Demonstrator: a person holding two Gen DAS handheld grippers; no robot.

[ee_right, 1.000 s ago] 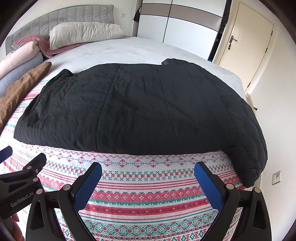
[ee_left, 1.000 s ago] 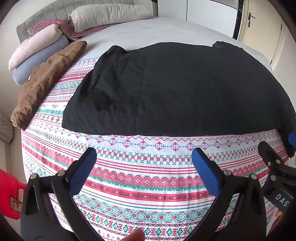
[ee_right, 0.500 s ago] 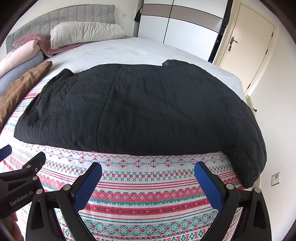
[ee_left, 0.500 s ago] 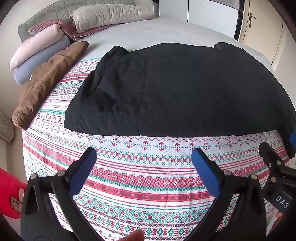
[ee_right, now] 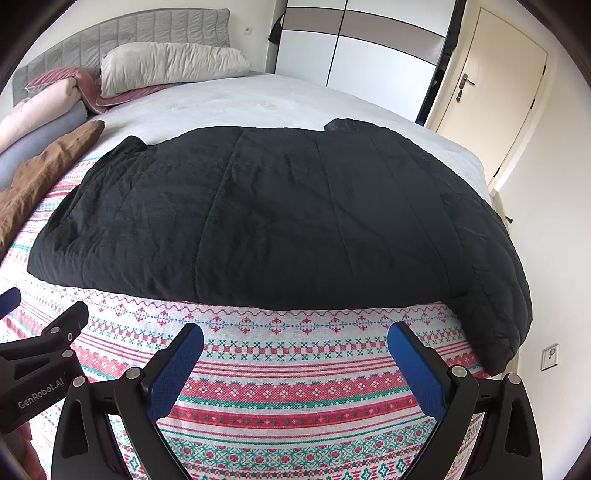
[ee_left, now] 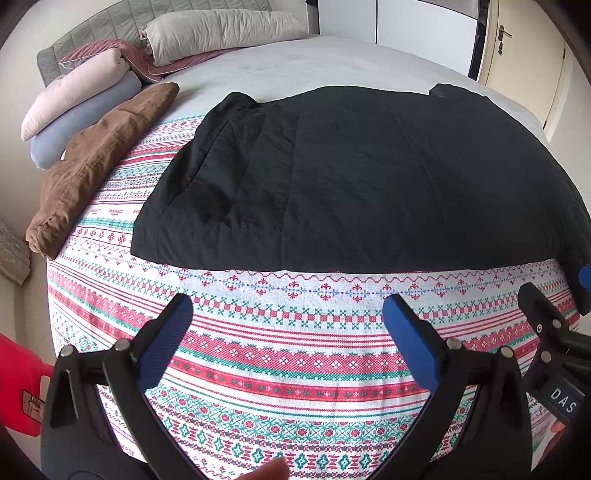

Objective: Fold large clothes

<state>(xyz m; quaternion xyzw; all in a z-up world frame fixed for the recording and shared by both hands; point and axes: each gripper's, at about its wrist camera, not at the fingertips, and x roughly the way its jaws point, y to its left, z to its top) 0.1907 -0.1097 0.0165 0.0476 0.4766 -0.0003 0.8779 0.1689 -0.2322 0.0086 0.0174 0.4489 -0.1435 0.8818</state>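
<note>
We hold the left gripper (ee_left: 286,325) and right gripper (ee_right: 295,354) wide apart, empty; the black quilted jacket (ee_right: 280,218) seems unfolded yet.

Grey headboard (ee_right: 122,35), white wardrobe (ee_right: 354,55), cream door (ee_right: 495,99)

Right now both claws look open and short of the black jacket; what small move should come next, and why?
Probably ease both forward to the black jacket's near hem. The left claw and right claw are open over the patterned blanket, holding nothing, and the jacket lies spread flat.
</note>
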